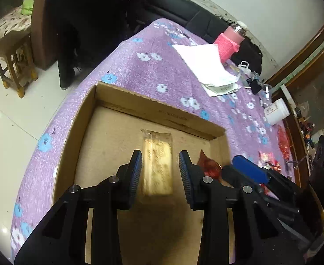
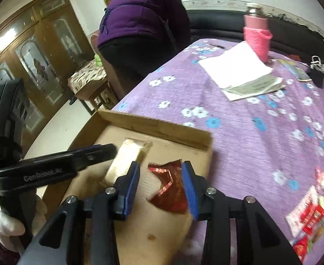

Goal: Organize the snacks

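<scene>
Cardboard box, near table edge: holds pale bar packet and red packet. Left gripper and right gripper hover over them, jaws apart, empty. Loose snacks remain right, unsorted.

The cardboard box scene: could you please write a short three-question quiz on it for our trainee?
1. True or false: the pink bottle stands inside the cardboard box.
2. In the right wrist view, what lies between the fingers of the right gripper? A) pale packet B) red wrapper C) white papers
3. Fill in: the loose snack packets outside the box lie on a ____ flowered cloth.

Key: 1 false; 2 B; 3 purple.
</scene>
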A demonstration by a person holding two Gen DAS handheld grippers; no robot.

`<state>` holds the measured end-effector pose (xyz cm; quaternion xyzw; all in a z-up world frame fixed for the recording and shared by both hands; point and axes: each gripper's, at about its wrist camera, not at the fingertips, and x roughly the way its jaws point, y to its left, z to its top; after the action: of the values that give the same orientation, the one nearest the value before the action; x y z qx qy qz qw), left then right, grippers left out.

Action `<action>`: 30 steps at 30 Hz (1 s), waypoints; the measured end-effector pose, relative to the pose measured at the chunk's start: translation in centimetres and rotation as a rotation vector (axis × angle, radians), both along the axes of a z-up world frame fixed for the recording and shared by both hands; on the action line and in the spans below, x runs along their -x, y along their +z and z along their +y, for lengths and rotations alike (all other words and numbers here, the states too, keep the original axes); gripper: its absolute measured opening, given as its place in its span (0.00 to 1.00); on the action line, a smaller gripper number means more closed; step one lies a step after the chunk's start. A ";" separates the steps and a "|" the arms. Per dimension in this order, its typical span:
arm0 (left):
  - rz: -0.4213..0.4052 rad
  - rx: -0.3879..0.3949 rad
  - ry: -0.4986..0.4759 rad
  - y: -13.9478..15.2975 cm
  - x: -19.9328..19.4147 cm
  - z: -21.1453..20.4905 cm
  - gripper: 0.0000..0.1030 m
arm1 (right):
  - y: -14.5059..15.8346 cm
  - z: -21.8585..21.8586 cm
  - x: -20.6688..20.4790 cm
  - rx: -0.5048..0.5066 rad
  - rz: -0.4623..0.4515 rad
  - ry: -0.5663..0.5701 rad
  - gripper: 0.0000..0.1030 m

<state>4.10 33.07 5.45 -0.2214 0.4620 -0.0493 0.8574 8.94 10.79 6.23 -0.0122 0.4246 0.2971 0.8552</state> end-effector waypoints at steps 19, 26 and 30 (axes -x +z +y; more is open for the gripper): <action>-0.440 -0.131 -0.209 26.6 19.3 -10.8 0.32 | 24.8 -28.8 19.2 -0.010 -0.351 -0.358 0.41; -0.570 -0.423 -0.055 39.9 20.9 -13.2 0.63 | 39.8 -31.4 25.9 0.254 -0.562 -0.515 0.49; -0.573 -0.363 -0.055 39.6 20.3 -13.3 0.71 | 39.2 -31.2 26.7 0.238 -0.535 -0.481 0.57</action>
<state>-16.22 19.77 45.10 -0.0298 0.2095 -0.0493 0.9761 -17.74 -20.37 45.40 -0.0885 0.2088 0.0225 0.9737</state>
